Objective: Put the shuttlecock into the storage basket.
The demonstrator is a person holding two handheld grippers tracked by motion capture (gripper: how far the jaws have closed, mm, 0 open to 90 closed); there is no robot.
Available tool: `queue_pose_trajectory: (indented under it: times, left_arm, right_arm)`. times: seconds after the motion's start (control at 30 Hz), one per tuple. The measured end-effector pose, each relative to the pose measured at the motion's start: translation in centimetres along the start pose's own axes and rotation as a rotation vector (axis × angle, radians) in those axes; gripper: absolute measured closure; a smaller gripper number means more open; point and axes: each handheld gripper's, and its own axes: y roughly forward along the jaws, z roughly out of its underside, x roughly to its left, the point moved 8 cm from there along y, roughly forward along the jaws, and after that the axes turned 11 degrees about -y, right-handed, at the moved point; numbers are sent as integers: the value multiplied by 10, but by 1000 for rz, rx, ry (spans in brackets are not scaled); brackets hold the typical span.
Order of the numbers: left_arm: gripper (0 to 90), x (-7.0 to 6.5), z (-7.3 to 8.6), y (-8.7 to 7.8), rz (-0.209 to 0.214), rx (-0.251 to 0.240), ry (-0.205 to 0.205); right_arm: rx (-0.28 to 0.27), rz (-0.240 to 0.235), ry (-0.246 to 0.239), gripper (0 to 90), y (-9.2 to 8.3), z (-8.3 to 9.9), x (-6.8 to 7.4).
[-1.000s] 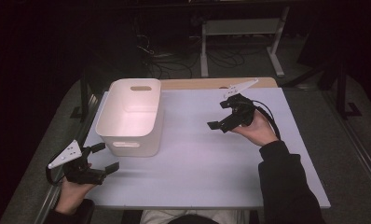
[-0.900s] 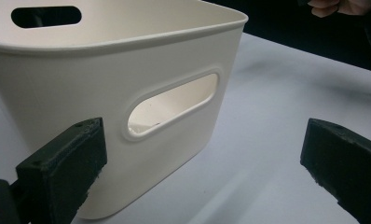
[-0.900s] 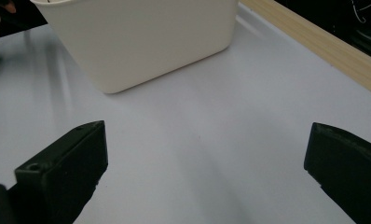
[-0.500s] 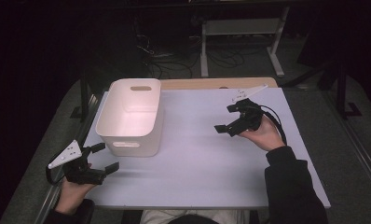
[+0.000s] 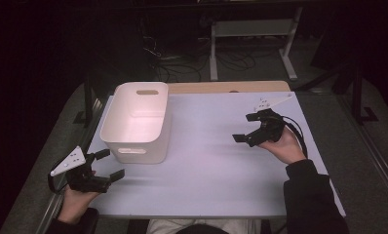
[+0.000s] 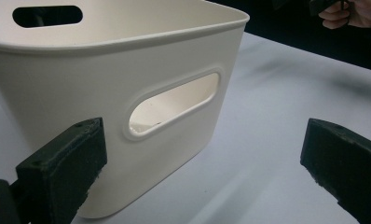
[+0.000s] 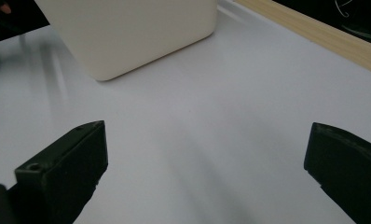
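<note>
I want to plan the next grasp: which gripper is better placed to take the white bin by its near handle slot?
Probably the left gripper: open, it sits just before the white bin, facing the handle slot. The right gripper is open too, but far across the table.

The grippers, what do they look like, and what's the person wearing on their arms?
Both are black two-jaw tools. The left gripper and the right gripper each carry a pale grey three-cornered plate on top, dotted with small holes. The jaws are thick, blocky and matt black. A black cable loops from the right one. The right arm wears a dark sleeve.
</note>
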Motion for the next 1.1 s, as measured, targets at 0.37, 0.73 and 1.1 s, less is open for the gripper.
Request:
queue_pose_trajectory:
  times: [0.37, 0.73, 1.1]
  left_arm:
    - [1, 0, 0, -1, 0, 1, 4]
    - [1, 0, 0, -1, -2, 0, 3]
    - [1, 0, 0, -1, -2, -3, 4]
  right_arm:
    - [-3, 10, 12, 0, -6, 16, 3]
    - [-26, 34, 40, 0, -18, 34, 8]
    - [-30, 62, 48, 0, -23, 51, 14]
